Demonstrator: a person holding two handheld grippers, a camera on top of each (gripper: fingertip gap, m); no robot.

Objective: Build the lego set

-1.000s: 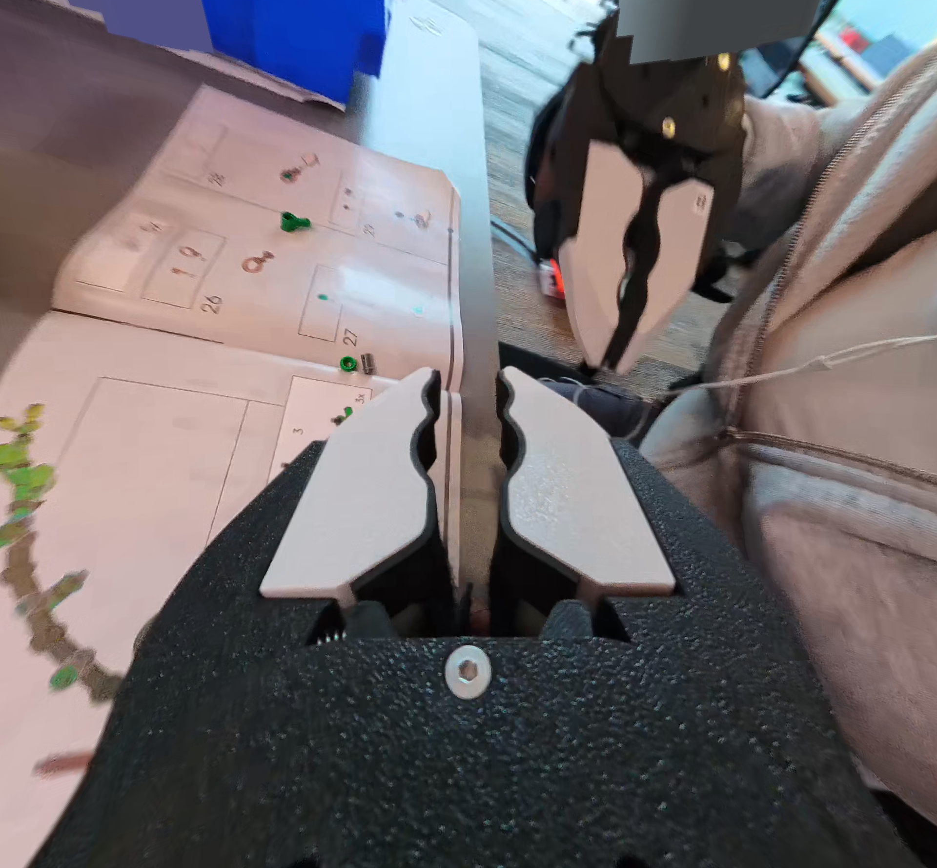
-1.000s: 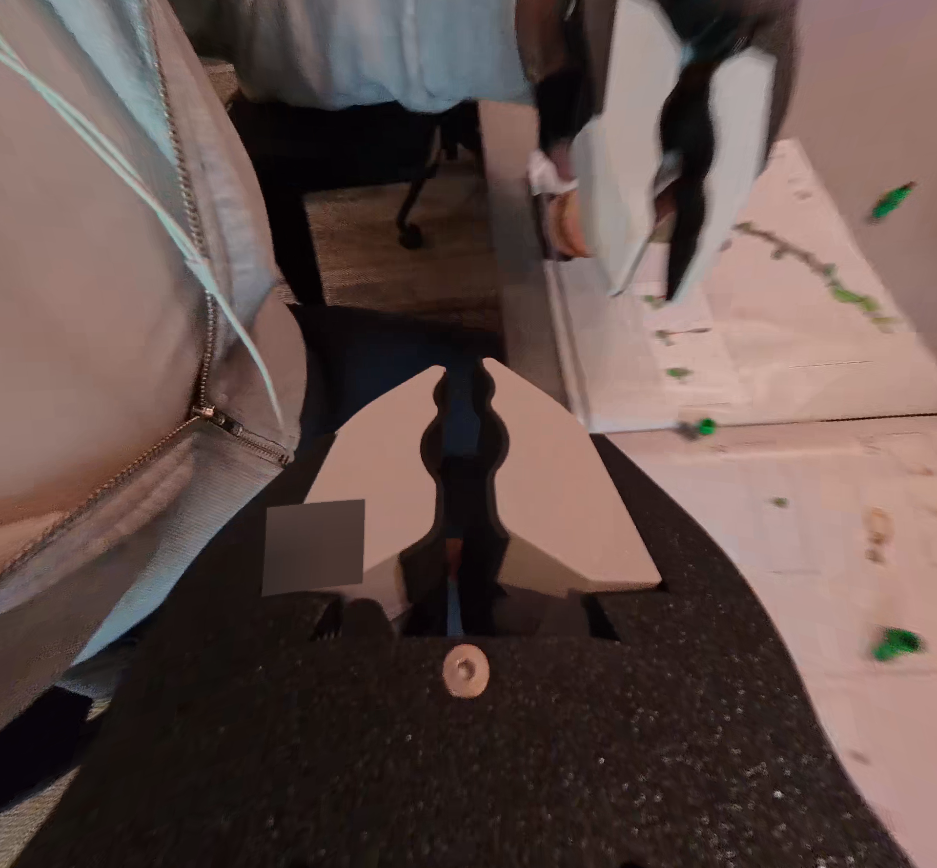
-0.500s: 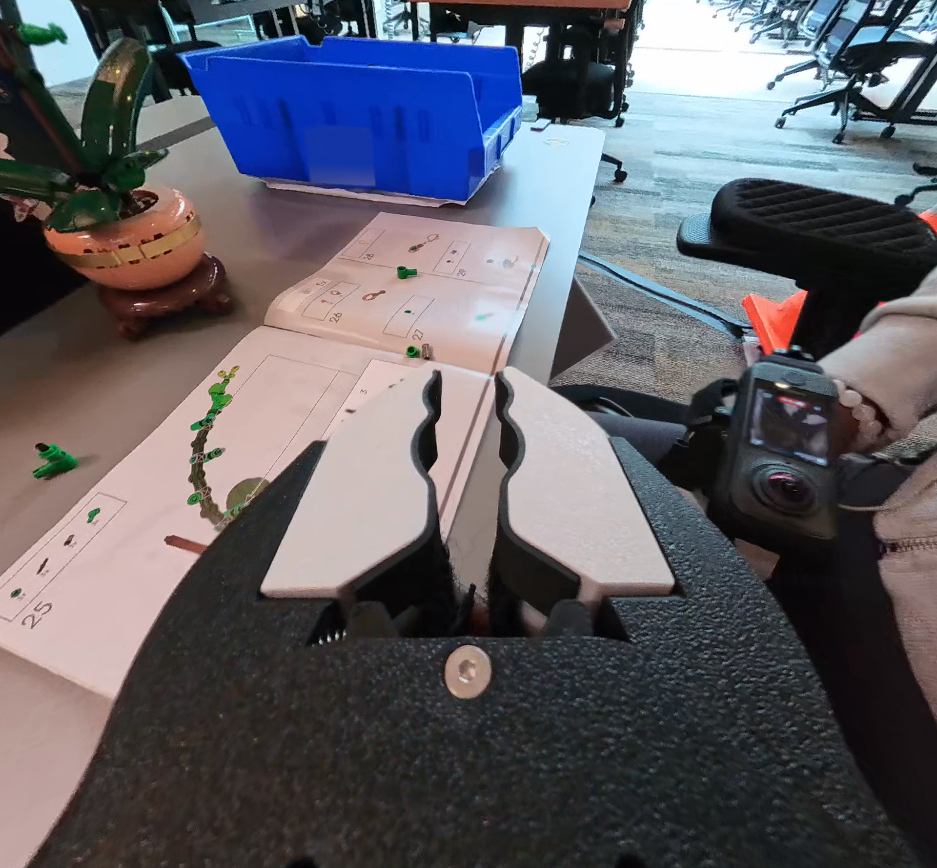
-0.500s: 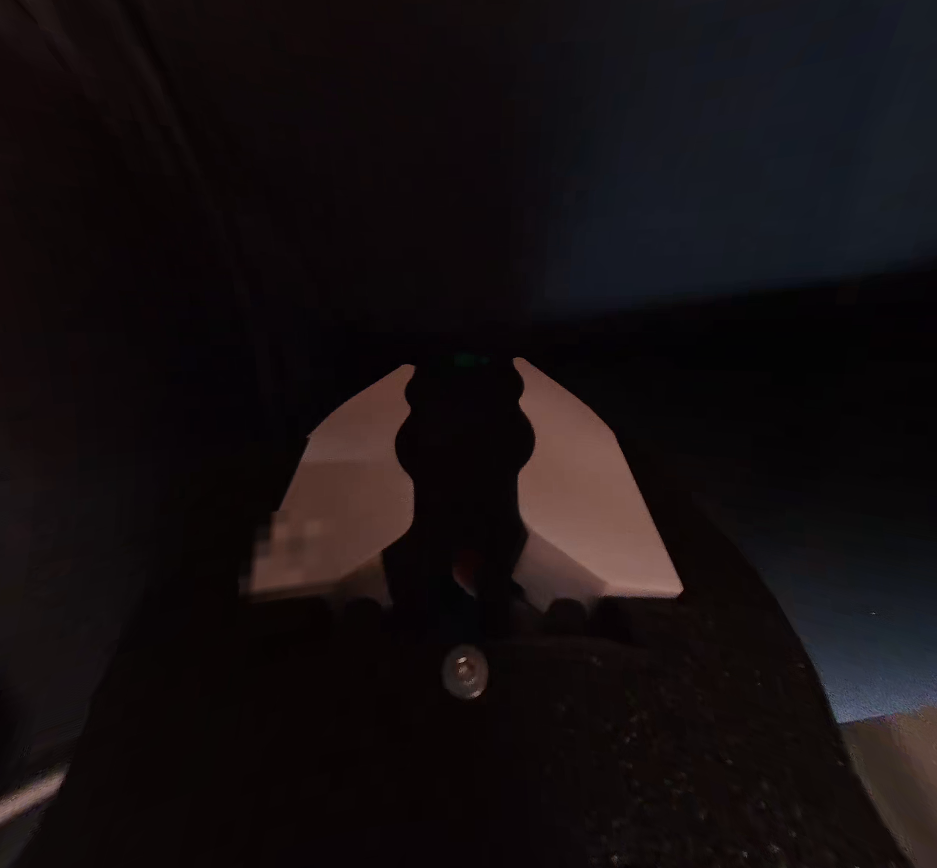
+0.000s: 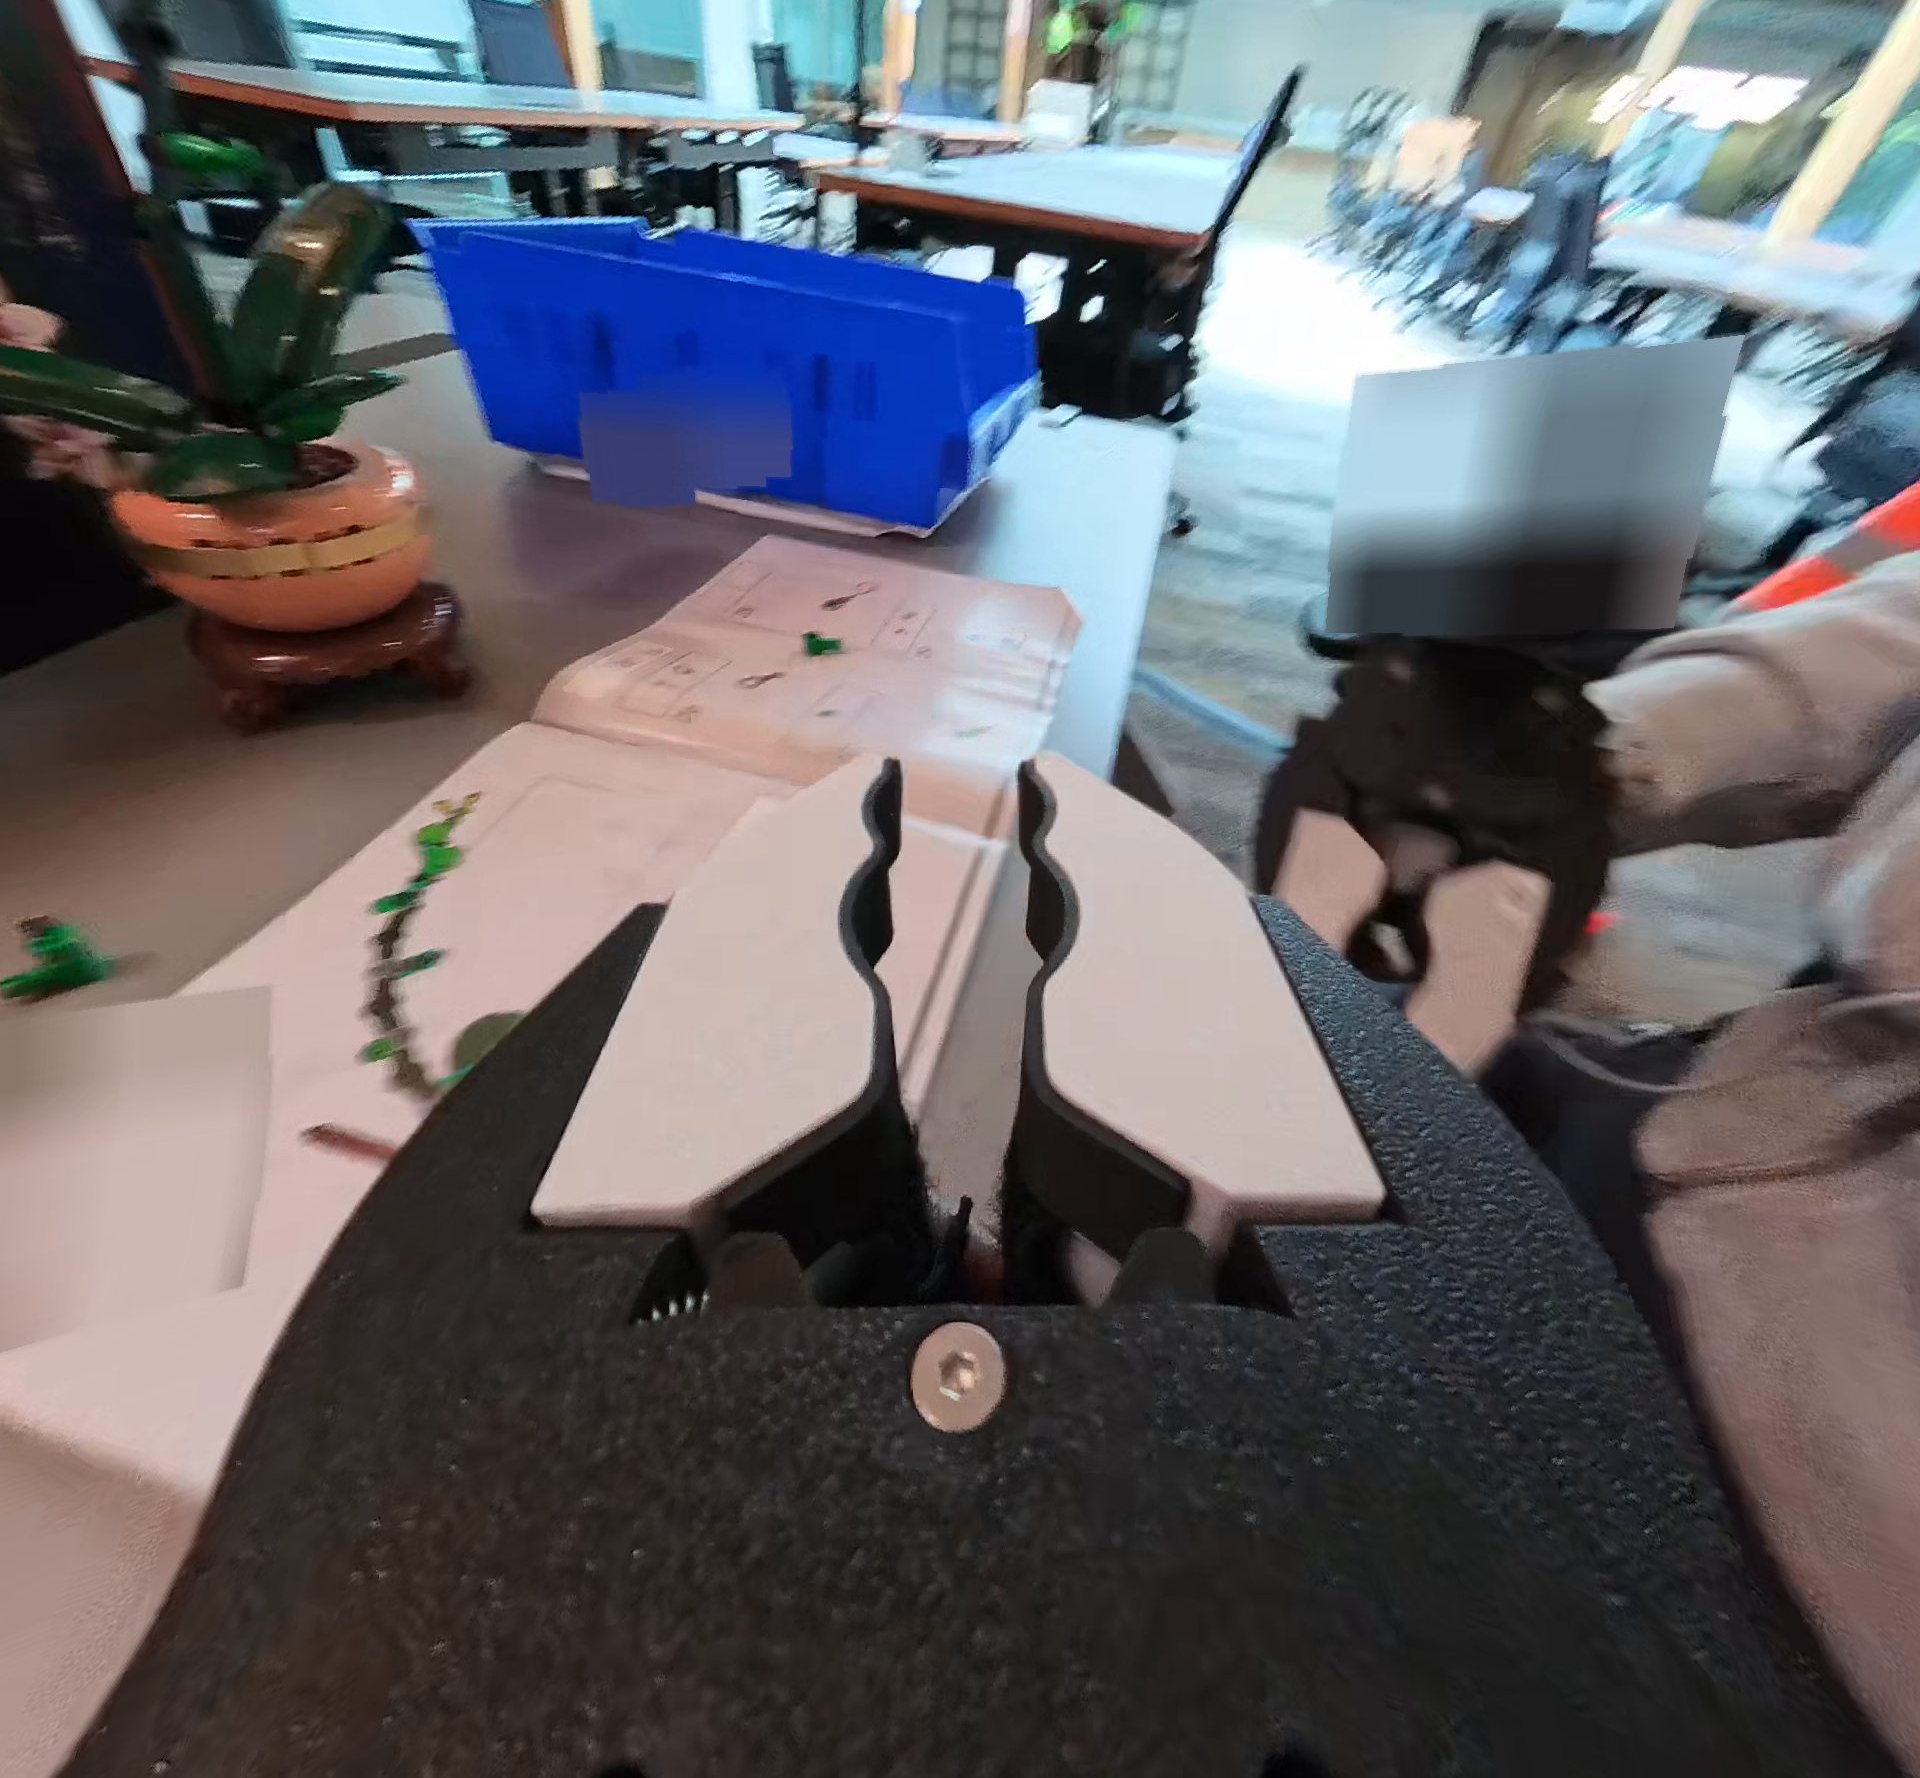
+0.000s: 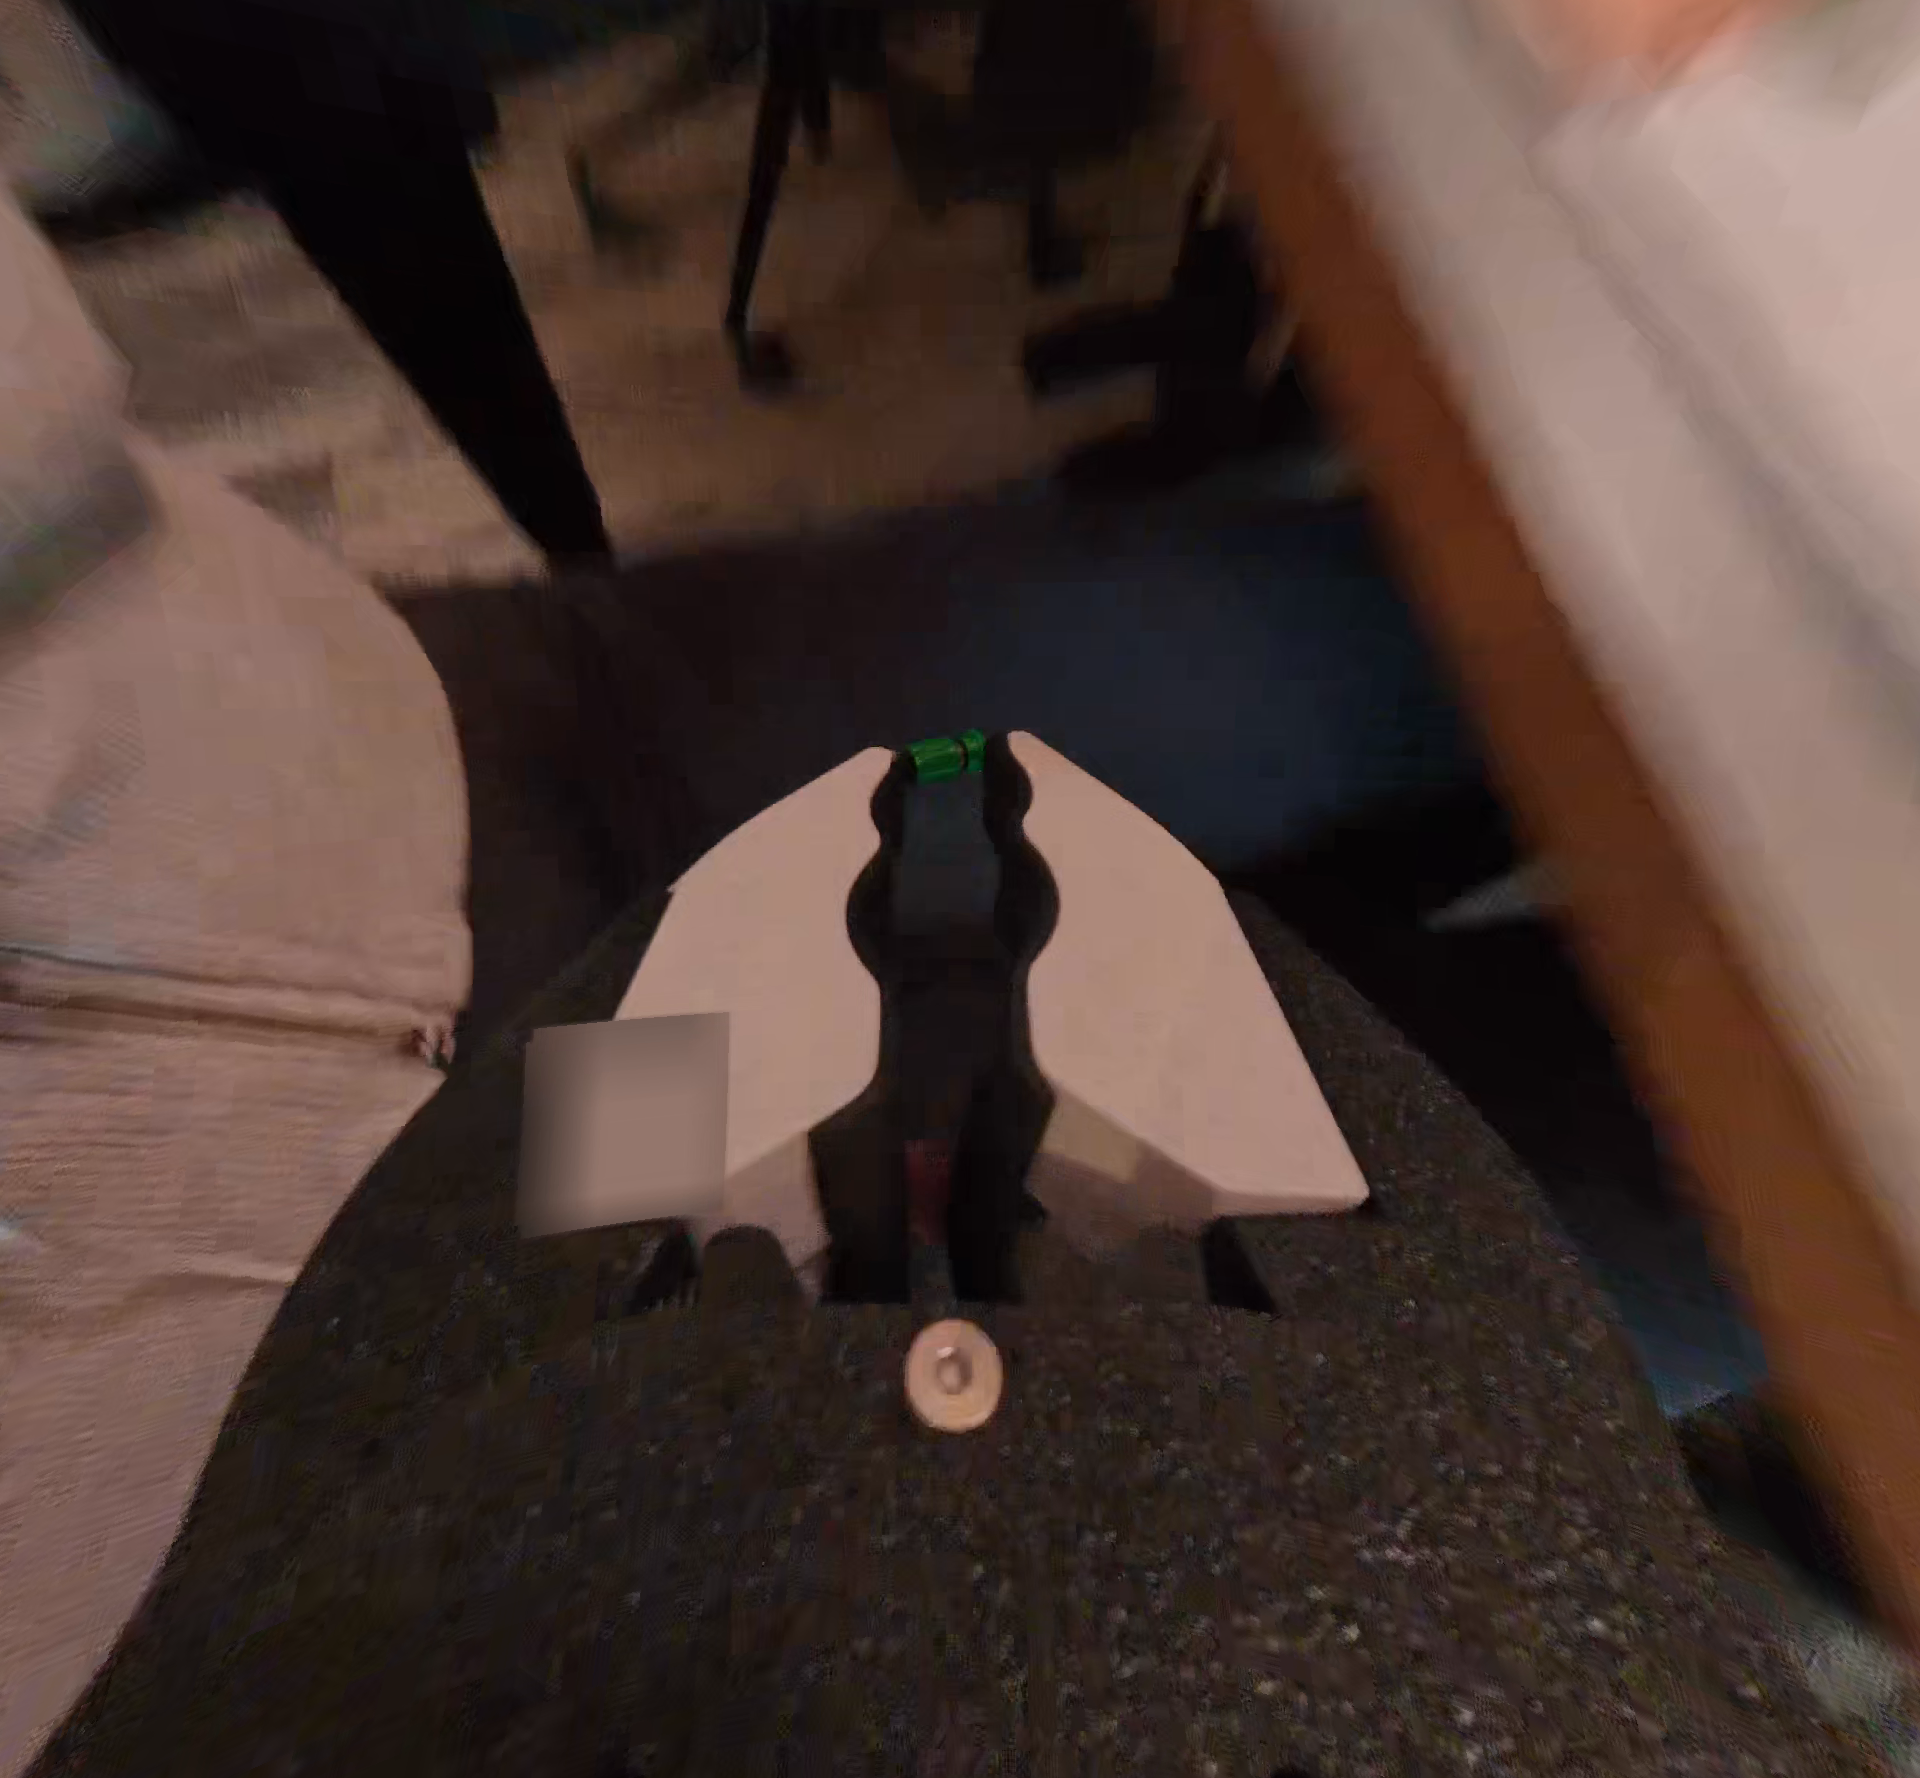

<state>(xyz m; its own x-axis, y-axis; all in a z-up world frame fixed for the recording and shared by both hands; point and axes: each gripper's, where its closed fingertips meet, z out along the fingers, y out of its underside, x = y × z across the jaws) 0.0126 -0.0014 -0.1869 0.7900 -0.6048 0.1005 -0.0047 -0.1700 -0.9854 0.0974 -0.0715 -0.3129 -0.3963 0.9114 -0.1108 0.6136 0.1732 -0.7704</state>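
- Left wrist view: the left claw [image 5: 956, 778] has its fingers apart with nothing between them, and it hangs over the near edge of the desk [image 5: 260, 793].
- Just ahead of and beneath its tips lies an open instruction booklet [image 5: 831, 658] with printed diagrams; a small green piece [image 5: 821, 645] rests on the far page.
- To the left of the claw, on the near page, runs a printed green stem [image 5: 410, 939]; farther left a loose green piece [image 5: 52, 959] lies on the desk.
- Far ahead and left stands a brick-built potted plant [image 5: 281, 533] in a pink pot on a brown base; ahead of the claw sits a blue bin [image 5: 727, 367].
- To the right, off the desk, the right claw [image 5: 1397, 907] shows blurred, by a grey sleeve [image 5: 1766, 720].
- Right wrist view: the right claw [image 6: 943, 754] is clamped on a small green cylindrical piece [image 6: 941, 756] at its very tips.
- Beyond the tips is dark blue fabric [image 6: 1195, 648]; the desk's brown edge [image 6: 1455, 502] slants to the right, grey clothing [image 6: 208, 845] lies to the left.
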